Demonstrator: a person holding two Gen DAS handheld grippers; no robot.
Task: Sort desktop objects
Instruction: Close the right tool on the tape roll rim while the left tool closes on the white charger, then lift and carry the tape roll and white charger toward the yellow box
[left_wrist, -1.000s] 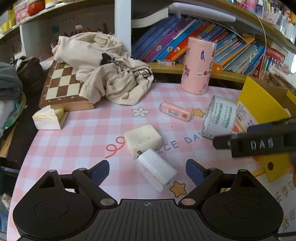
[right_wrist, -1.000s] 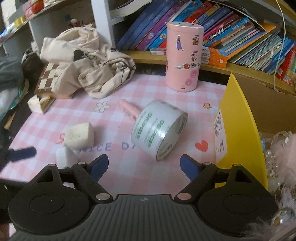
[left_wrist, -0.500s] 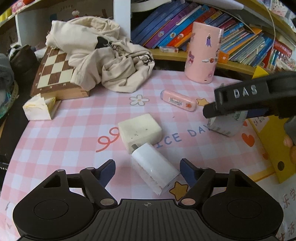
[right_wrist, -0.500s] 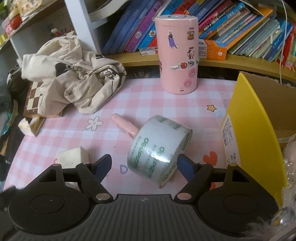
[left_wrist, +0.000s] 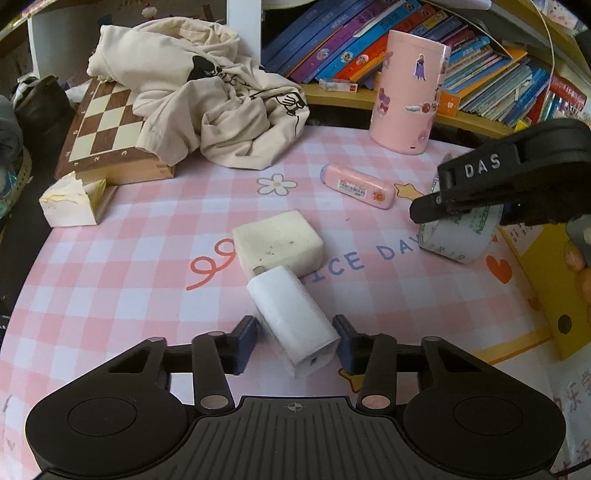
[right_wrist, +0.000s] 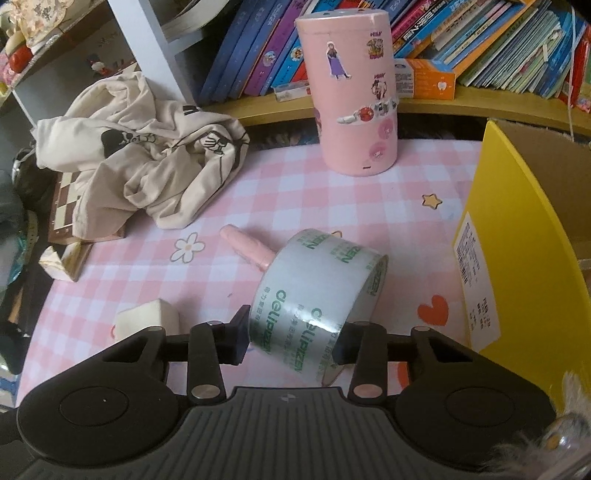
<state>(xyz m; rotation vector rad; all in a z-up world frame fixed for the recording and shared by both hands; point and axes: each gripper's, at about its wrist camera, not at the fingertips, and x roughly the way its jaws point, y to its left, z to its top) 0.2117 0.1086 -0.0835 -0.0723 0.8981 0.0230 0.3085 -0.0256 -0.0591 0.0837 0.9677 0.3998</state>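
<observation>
left gripper (left_wrist: 297, 339): bottom centre of the left wrist view, jaws closing around the white charger; right pad looks to be on its side, left pad just beside it with a thin gap, so not clamped yet
white charger (left_wrist: 291, 319): white plug adapter lying on the mat, lower centre, tilted, its far end touching the cream block
cream block (left_wrist: 277, 242): cream sponge-like block, centre of the left view, flat on the mat
right gripper (right_wrist: 291, 341): bottom centre of the right wrist view, jaws closing on the tape roll; both pads look pressed to its sides, grasping it
tape roll (right_wrist: 319, 295): clear packing tape with green print, lower centre of the right view, tilted on its edge; at the right edge in the left view, under the right gripper's black finger
pink tube (left_wrist: 357, 186): small pink capped stick, lying on the mat right of centre, just behind the tape roll
pink canister (right_wrist: 351, 88): tall, upright, stickers on it, upper centre, at the back of the mat
desk mat (left_wrist: 147, 240): pink checked, flower, stars and heart printed on it
yellow box (right_wrist: 509, 229): open carton with a yellow flap, right edge, near the tape roll
beige cloth (left_wrist: 199, 99): crumpled, upper left, partly draped over the chessboard (left_wrist: 103, 129)
books (right_wrist: 480, 33): row on the shelf along the top
person's hand (left_wrist: 580, 266): fingers only, right edge of the left view
</observation>
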